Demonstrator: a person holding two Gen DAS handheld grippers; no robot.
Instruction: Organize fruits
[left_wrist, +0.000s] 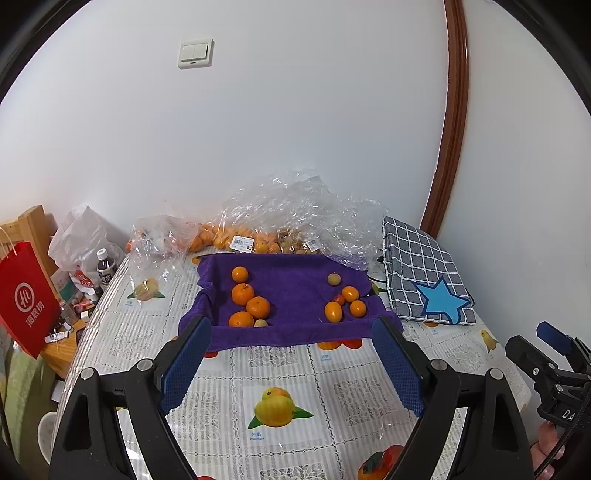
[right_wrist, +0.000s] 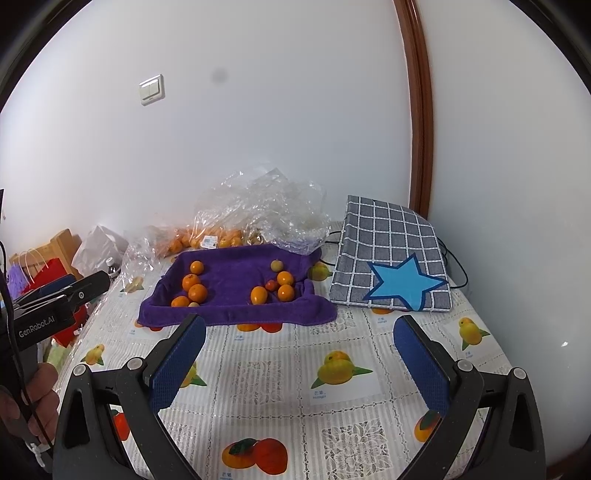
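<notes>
Fruit lay in two loose groups on the purple towel (left_wrist: 291, 295), larger oranges (left_wrist: 246, 300) at about nine o'clock on the cloth and smaller orange fruits (left_wrist: 345, 304) toward three o'clock, while you held both the left tool (left_wrist: 291, 363) and the right tool (right_wrist: 299, 363) spread wide and empty over the surface (left_wrist: 284, 373), short of the towel's near edge. Round fruit on soft, rumpled cloth could have rolled if a pad nudged it off-centre. Catching the towel's fold instead would likely have dragged both groups together.
</notes>
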